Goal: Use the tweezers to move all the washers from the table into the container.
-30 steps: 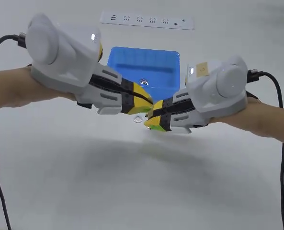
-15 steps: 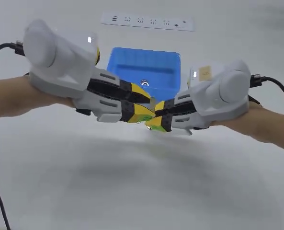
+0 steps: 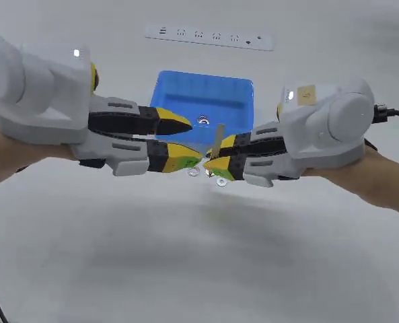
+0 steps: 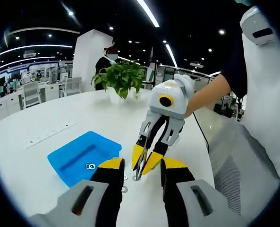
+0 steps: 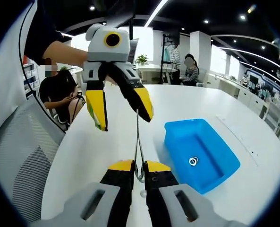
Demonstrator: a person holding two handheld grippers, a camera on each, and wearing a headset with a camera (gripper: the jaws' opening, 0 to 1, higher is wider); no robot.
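Note:
My right gripper [image 3: 212, 161] [image 5: 140, 166] is shut on the metal tweezers [image 3: 217, 138] [image 5: 138, 137], which stand up between its yellow tips. Facing it, my left gripper [image 3: 196, 142] [image 4: 142, 165] is open, with its jaws on either side of the tweezers [image 4: 139, 166] and apart from them. Two washers [image 3: 194, 172] [image 3: 221, 182] lie on the white table just under the gripper tips. Behind them sits the blue container [image 3: 179, 94] [image 4: 71, 156] [image 5: 210, 142], with one washer [image 3: 202, 121] [image 4: 89, 166] [image 5: 192, 161] inside.
A white power strip [image 3: 209, 37] lies behind the container. Black cables trail from both grippers. The person's forearms hold the grippers at the left and right edges. Bare white table [image 3: 199, 262] stretches in front.
My left gripper has opened its jaws and drawn back to the left. The tweezers stay in my right gripper, and two washers under the tips have come into sight.

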